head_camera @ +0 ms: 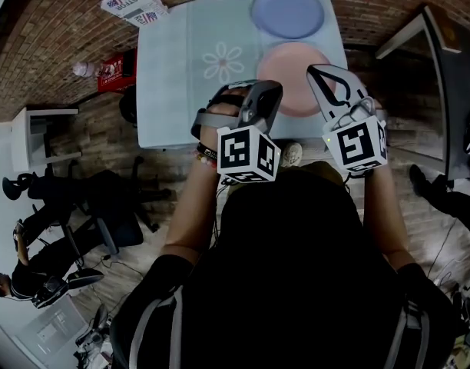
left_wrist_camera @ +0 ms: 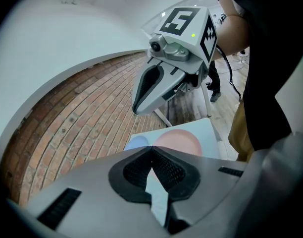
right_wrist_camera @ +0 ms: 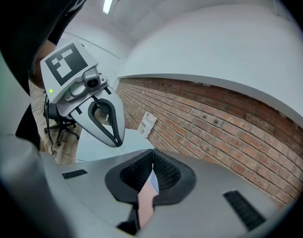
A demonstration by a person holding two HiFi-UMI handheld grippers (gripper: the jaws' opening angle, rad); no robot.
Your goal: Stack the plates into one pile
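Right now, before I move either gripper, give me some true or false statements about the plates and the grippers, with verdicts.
1. The pink plate lies nearer the person than the blue plate. True.
2. The plates are already in one pile. False: they lie side by side on the table.
3. The left gripper holds the pink plate. False: it is shut and empty.
4. The right gripper is shut. True.
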